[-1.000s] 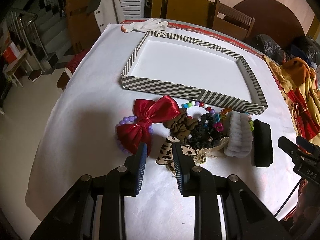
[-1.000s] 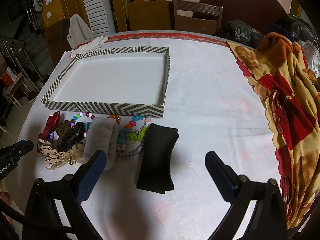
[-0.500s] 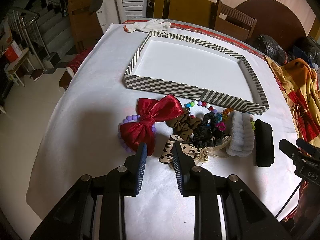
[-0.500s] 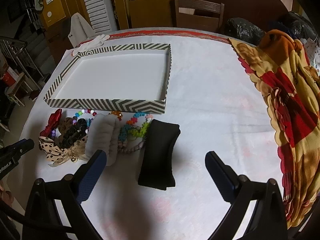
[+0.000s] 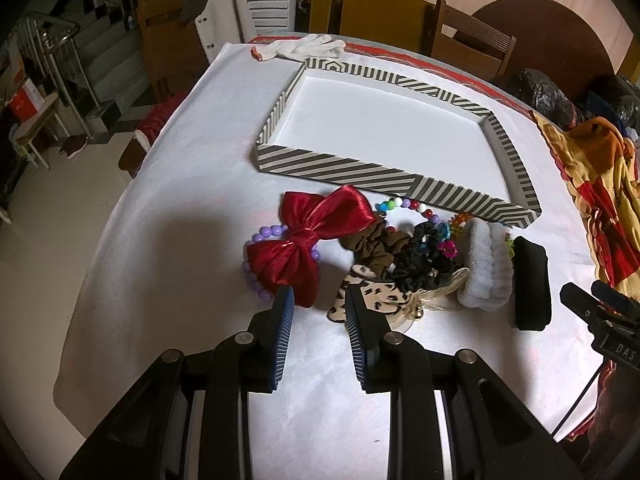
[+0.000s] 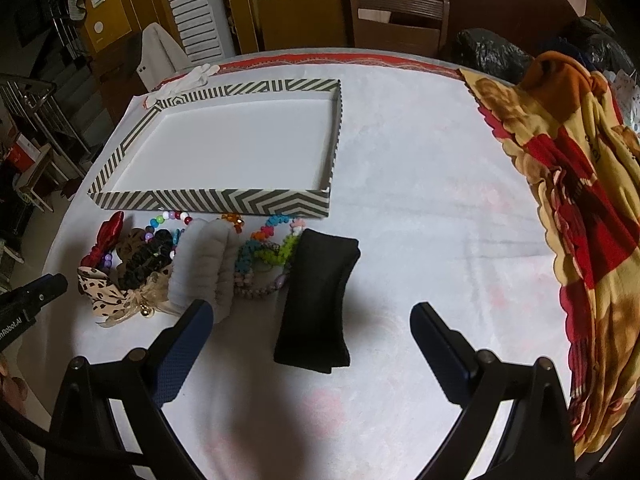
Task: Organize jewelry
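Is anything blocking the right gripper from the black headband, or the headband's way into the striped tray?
Nothing visible lies between the open right gripper and the black headband. Toward the striped tray, only its low near wall stands; the bead bracelets lie beside the headband, toward the tray.

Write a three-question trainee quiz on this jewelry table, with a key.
1. True or false: the striped tray already holds an accessory.
2. Which item lies nearest the right gripper? A) red bow B) black band C) white glove
3. Fill in: the left gripper is ____, nothing between its jaws.

Key: 1 false, its white floor is bare. 2 B. 3 open.
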`<state>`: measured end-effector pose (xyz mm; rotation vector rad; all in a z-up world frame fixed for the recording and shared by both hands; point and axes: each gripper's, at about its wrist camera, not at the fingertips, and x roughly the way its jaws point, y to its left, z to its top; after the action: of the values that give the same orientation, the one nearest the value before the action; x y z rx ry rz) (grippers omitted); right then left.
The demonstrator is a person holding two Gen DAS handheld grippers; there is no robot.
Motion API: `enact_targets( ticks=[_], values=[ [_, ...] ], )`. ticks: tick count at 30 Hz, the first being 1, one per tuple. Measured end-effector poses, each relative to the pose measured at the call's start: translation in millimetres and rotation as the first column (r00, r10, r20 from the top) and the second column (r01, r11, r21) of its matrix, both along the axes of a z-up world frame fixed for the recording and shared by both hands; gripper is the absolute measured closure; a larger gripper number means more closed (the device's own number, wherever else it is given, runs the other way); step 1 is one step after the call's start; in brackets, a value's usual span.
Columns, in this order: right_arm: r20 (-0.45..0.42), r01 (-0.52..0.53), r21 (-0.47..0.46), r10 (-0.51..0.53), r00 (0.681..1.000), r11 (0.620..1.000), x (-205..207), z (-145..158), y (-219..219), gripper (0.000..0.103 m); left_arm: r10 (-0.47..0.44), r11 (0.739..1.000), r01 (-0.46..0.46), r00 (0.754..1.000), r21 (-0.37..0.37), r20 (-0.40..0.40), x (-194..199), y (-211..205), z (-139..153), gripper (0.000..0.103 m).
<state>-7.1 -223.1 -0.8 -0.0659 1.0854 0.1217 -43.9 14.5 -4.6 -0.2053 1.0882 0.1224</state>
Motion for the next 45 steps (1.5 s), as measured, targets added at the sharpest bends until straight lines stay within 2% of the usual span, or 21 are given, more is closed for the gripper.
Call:
enact_targets(
  ticks=[11,16,19,25,30,33,38,41,42,44,45],
  values=[
    [-0.037,-0.005,0.062,0.007,0.999,0.998,-1.1,-7.4,-17.9,0.002,0.093,0.993,-0.094,0.995,-0.070,-0.022,-5.3,51.0,-5.6,0.084],
    [-0.053,-0.009,0.070,0.012,0.999,0.998,3.1,-11.4,-20.8,0.002,0.098,0.977,-0.103,0.995,-0.188,-0.036,3.4,63.5,-11.0,0.084],
    [-0.060,-0.003,0.098,0.009,0.998,0.995,4.6,-13.4,-22.8,0.002,0.075,0.972,-0.082,0.996,-0.220,-0.040,13.3,60.2,-12.9,0.084],
    [-0.058,-0.024,0.108,0.030,0.998,0.994,8.8,-15.6,-21.6,0.003,-0.024,0.976,0.013,0.999,-0.215,-0.047,38.8,43.2,-17.8,0.078],
    [-0.078,-0.030,0.129,0.040,0.996,0.991,15.2,-22.4,-21.8,0.006,-0.059,0.981,0.044,0.995,-0.187,-0.076,55.1,37.5,-31.2,0.076],
    [-0.097,-0.017,0.159,0.033,0.995,0.987,22.5,-27.8,-22.8,0.008,-0.072,0.978,0.051,0.992,-0.201,-0.099,61.5,37.6,-40.1,0.074],
    [-0.133,0.009,0.135,0.009,0.991,0.991,35.6,-42.3,-23.9,0.012,-0.097,0.980,0.070,0.985,-0.184,-0.142,69.3,34.7,-51.7,0.073],
    [-0.157,0.019,0.136,0.003,0.988,0.991,40.9,-50.0,-22.6,0.014,-0.112,0.985,0.091,0.984,-0.145,-0.141,71.5,29.0,-52.8,0.073],
    [-0.163,0.019,0.132,0.003,0.987,0.991,42.7,-53.1,-21.6,0.017,-0.116,0.986,0.097,0.984,-0.139,-0.135,70.7,27.9,-52.3,0.073],
    [-0.173,0.014,0.145,0.011,0.985,0.989,46.0,-57.8,-20.7,0.037,-0.118,0.987,0.103,0.986,-0.127,-0.120,69.6,26.0,-50.8,0.089],
    [-0.182,0.014,0.158,0.015,0.983,0.987,46.9,-59.9,-21.4,0.059,-0.117,0.987,0.102,0.986,-0.122,-0.119,69.4,25.7,-50.4,0.097]
  ],
)
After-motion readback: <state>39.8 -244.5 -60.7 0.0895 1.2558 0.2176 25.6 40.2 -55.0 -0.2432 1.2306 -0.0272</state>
